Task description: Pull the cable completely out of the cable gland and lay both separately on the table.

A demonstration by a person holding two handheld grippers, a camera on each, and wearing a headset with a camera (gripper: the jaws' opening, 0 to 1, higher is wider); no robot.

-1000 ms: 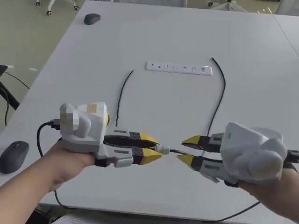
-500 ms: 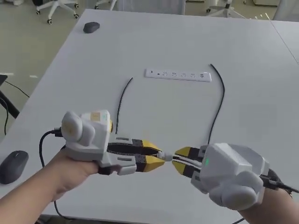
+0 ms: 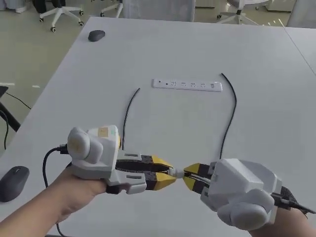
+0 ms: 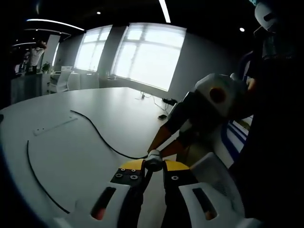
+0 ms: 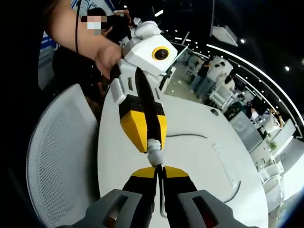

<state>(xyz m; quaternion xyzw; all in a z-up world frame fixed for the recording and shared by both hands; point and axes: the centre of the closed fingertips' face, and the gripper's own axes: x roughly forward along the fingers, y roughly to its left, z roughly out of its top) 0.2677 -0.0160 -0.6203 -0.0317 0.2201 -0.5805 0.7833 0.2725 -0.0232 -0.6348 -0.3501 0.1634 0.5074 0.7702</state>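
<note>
left hand-held gripper [image 3: 167,174] pinches small white cable gland [image 5: 153,151]

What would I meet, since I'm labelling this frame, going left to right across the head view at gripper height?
Dark mouse → left gripper → white cable gland pinched in its fingers → right gripper, closed on the black cable just beyond the gland.

smooth matt white table [image 3: 197,44]; glossy white plastic shells, yellow-and-black plastic tips on left gripper [image 3: 171,174] and right gripper [image 3: 187,176]; pale smooth plastic cable gland [image 5: 154,151]; matt black rubbery cable [image 3: 232,113].
</note>
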